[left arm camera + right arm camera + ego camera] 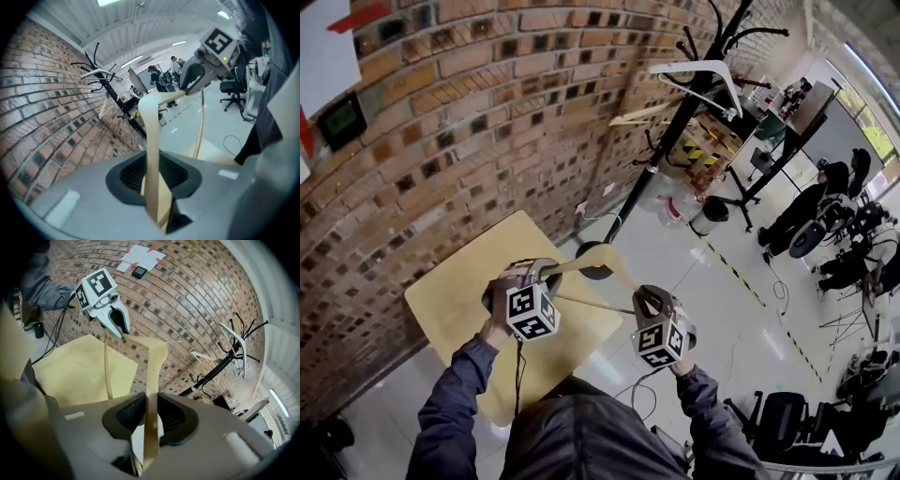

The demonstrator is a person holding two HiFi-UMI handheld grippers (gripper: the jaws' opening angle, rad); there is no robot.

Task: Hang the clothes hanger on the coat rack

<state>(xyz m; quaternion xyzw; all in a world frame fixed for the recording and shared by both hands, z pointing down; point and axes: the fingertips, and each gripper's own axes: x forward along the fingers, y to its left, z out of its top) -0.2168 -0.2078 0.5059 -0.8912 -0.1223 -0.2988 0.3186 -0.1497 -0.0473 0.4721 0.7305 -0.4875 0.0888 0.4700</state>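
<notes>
A pale wooden clothes hanger [605,264] hangs in the air between my two grippers, above the table's far edge. My left gripper [546,272] is shut on one arm of the hanger [152,154]. My right gripper [639,298] is shut on the other arm [151,399]. The hanger's thin lower bar [592,305] runs between the grippers. The black coat rack [675,131] stands farther off by the brick wall. It bears a white hanger [705,75] and a wooden hanger [639,114]. The rack [115,96] shows ahead in both gripper views [220,364].
A light wooden table [455,300] stands against the brick wall [469,141] below my hands. Past the rack are a yellow-and-black striped box [701,148], a black bin [710,214], a dark stand [778,141], seated people [825,202], office chairs [778,417] and floor cables.
</notes>
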